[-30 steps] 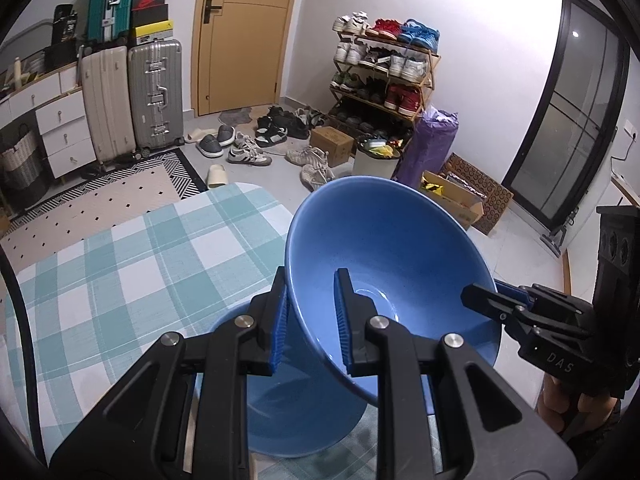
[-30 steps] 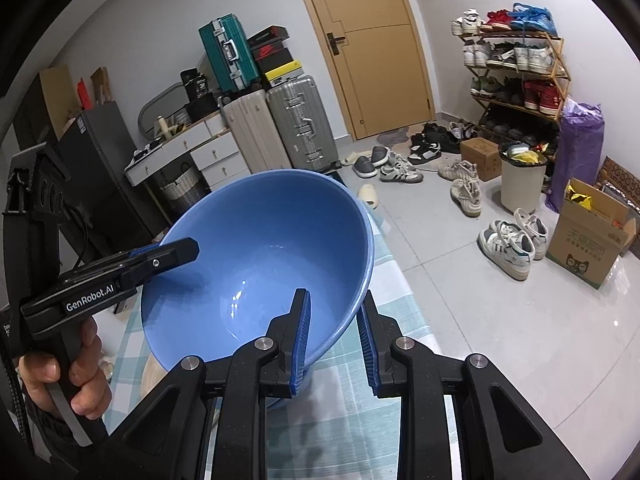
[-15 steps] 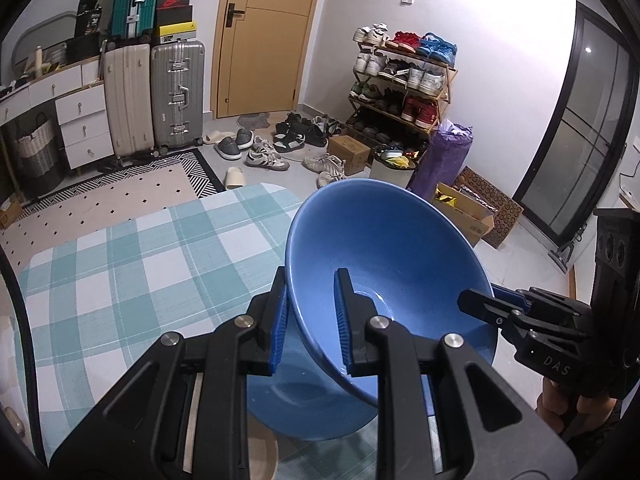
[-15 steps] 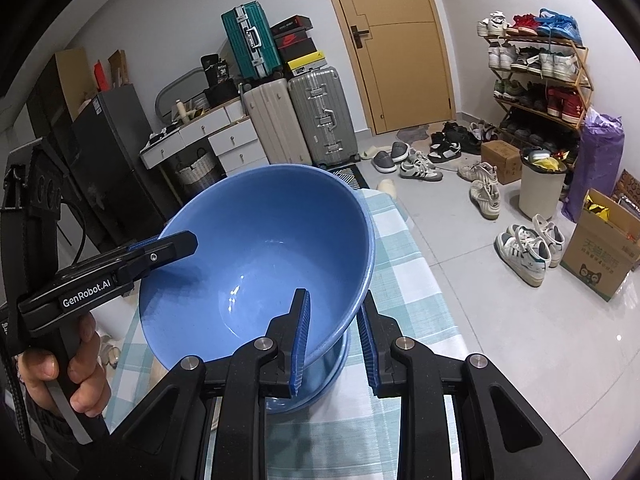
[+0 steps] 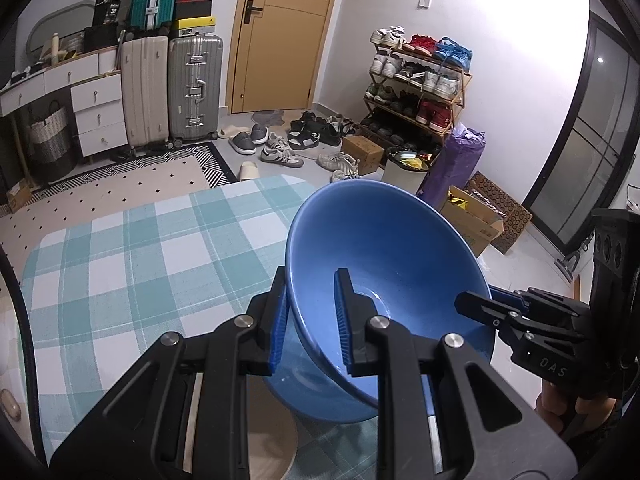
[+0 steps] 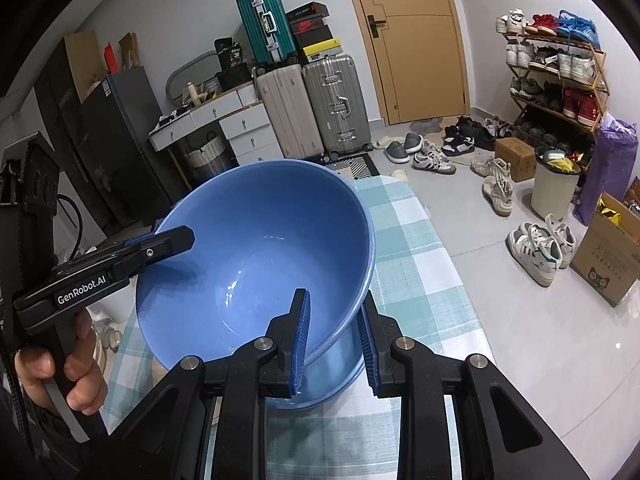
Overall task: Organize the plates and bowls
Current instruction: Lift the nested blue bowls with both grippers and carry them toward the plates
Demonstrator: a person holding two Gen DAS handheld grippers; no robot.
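A big blue bowl (image 5: 392, 248) (image 6: 248, 232) hangs tilted over the table, held by two opposite sides of its rim. My left gripper (image 5: 310, 292) is shut on the near rim in the left wrist view, one pad inside and one outside. It shows at the left (image 6: 180, 236) of the right wrist view, with a hand on its handle. My right gripper (image 6: 334, 304) is shut on the other side of the rim and shows at the right (image 5: 480, 300) of the left wrist view. Right under the bowl lies a second blue dish (image 5: 320, 404) (image 6: 332, 380), mostly hidden.
The table wears a teal and white check cloth (image 5: 140, 260) (image 6: 408, 248). A round beige plate or mat (image 5: 276, 440) lies by the lower dish. Past the table's right edge the floor holds shoes (image 6: 540, 252) and a carton (image 6: 604, 268).
Both grippers have carried the bowl sideways and a little down. The lower blue dish, which stuck out to the left before, now lies almost wholly beneath it. Both grips are unchanged.
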